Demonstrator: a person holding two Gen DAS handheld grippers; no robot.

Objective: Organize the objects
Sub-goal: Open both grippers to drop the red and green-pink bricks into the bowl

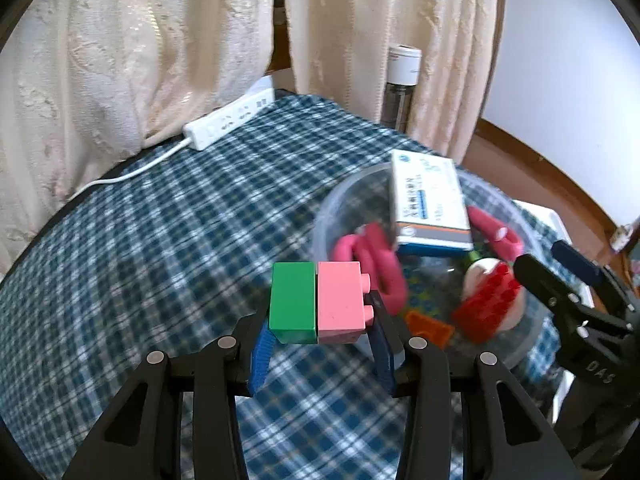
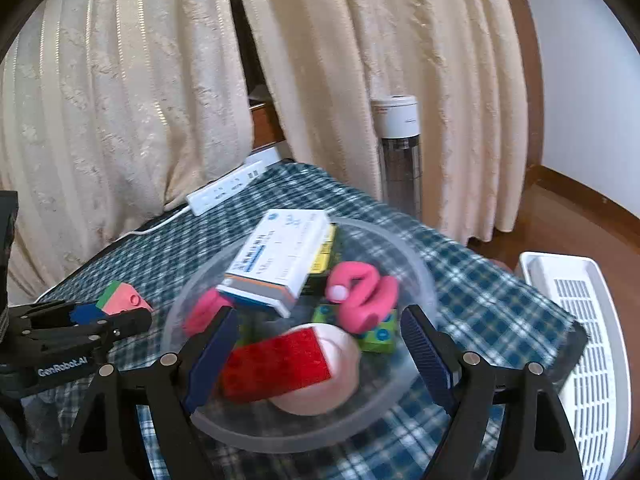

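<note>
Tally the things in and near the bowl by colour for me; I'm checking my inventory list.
Clear plastic bowl contents:
Pink: 1, curvy pink rubber toy
Red: 1, red studded plastic brick
White-blue: 1, cardboard medicine box
Green dotted: 2 blocks
Held by left tongs: 1, green-and-pink joined block
Total: 6; others may be hidden.

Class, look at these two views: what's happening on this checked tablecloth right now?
Someone is tidying small items into a clear plastic bowl. The left gripper holds a joined green-and-pink block just beside the bowl. The right gripper is open above the bowl, holding nothing. Inside lie a white medicine box, a red brick, pink curved pieces and other toys.
</note>
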